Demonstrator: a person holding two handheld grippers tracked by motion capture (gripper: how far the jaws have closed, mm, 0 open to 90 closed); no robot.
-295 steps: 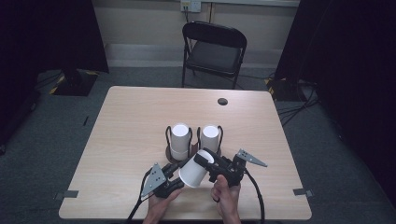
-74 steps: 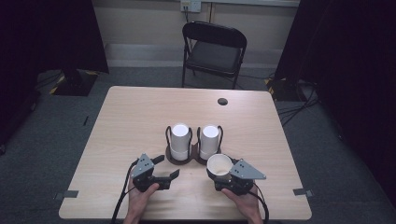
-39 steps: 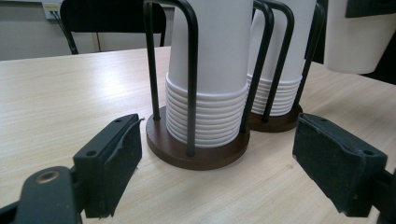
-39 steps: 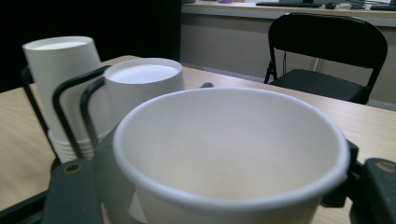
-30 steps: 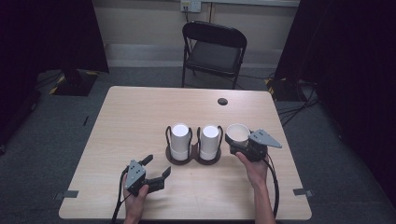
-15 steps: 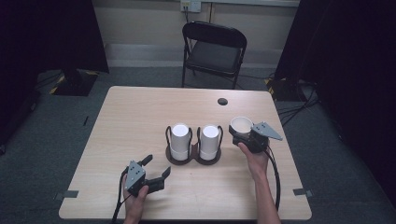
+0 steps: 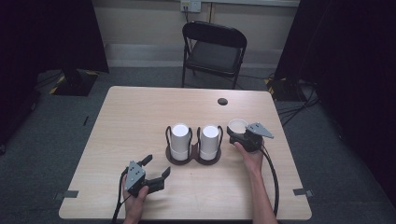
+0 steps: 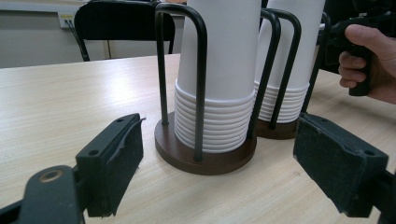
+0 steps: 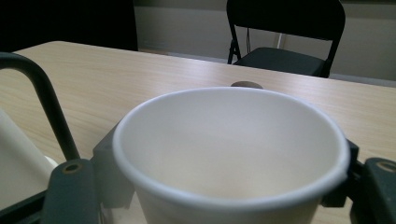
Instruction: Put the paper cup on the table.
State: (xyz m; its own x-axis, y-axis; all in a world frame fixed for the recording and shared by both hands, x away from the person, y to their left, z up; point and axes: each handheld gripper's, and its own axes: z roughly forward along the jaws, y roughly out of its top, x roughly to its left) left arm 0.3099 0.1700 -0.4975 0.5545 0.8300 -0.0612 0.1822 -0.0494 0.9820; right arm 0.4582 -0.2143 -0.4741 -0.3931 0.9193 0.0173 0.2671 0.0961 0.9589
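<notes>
Right gripper (image 7: 239, 134) clamps a white paper cup (image 9: 231, 154) mouth-up between its jaws, just beyond the cup rack (image 7: 194, 156). Light, thin-walled and easily crushed, it likely needs only gentle pressure on the sides below the rim. Left gripper (image 8: 219, 163) gapes empty.

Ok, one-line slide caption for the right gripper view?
Right gripper holding an upright white paper cup above the wooden table, black folding chair behind.

In your right gripper view, the white cup (image 9: 231, 154) between your right gripper (image 9: 224, 186) jaws is cut off at the bottom edge, so its base stays hidden. The cup also covers most of both pads. In your left gripper view, the cup stacks (image 8: 219, 70) beyond the jaws run off the top edge.
</notes>
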